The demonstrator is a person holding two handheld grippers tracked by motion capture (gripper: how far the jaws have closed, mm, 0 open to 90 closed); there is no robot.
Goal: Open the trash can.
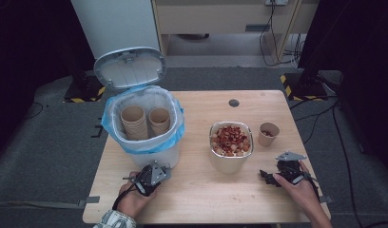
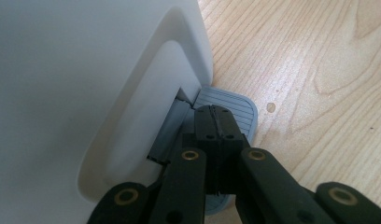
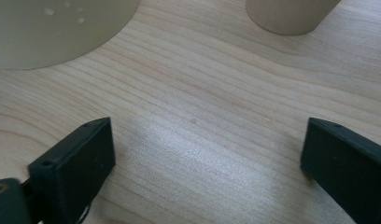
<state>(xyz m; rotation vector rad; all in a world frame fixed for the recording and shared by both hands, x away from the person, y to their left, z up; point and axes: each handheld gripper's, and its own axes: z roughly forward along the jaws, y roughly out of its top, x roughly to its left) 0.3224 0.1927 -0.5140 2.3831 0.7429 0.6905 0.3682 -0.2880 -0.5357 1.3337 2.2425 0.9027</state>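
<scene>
L gripper (image 2: 216, 122) clenched on bin pedal (image 2: 228, 108), R gripper (image 3: 205, 154) spread, bowl (image 1: 230, 147) & cup (image 1: 268, 134) nearby

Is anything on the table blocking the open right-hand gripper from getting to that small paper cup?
Nothing visible does. Bare table lies between the open right gripper and the small paper cup. The snack-filled container stands off to the left of that path.

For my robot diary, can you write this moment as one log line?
left gripper: jaws shut on grey bin pedal | white bin lid: open | right gripper: jaws open, empty
</scene>
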